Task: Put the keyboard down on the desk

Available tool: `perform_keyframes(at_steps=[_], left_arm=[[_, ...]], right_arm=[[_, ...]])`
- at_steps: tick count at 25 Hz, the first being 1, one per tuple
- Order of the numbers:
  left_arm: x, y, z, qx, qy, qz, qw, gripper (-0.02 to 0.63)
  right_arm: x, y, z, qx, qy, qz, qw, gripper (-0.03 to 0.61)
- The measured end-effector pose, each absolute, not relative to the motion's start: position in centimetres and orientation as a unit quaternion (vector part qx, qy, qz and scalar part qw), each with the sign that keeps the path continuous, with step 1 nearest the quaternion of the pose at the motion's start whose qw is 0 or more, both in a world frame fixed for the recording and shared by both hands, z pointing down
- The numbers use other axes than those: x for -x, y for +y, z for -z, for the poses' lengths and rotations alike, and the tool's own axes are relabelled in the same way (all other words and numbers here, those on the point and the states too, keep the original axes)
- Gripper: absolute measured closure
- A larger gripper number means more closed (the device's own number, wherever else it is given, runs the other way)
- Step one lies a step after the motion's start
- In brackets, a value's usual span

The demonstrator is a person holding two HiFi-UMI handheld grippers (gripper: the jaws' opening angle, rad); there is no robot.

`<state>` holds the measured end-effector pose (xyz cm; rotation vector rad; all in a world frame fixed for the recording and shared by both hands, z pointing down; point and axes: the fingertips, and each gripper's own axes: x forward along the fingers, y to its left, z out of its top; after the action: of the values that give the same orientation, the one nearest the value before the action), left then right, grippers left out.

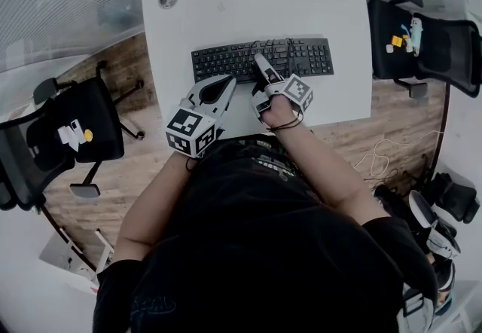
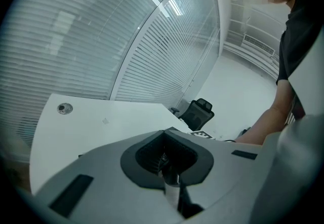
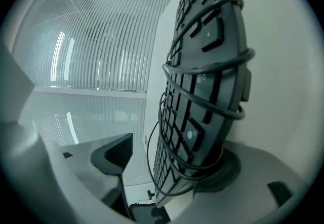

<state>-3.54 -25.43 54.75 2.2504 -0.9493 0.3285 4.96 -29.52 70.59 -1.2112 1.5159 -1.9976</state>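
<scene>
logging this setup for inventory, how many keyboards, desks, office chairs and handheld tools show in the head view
keyboard: 1
desk: 1
office chairs: 2
tools: 2, left tool and right tool
total: 6

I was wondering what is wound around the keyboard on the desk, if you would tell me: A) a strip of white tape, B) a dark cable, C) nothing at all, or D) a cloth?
B: the right gripper view shows a dark cable looped several times around the keyboard, which lies on the desk.
</scene>
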Motion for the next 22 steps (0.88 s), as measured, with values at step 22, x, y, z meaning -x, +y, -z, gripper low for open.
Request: perform_keyframes(at_steps=[22], left_arm=[[1.4,-21.1,-53.0,-0.861,-0.390,-0.103,0.309,0.598]], right_arm=[[-6.5,-22.3,-70.8,0.397,0.568,0.711,0.119,0.221]])
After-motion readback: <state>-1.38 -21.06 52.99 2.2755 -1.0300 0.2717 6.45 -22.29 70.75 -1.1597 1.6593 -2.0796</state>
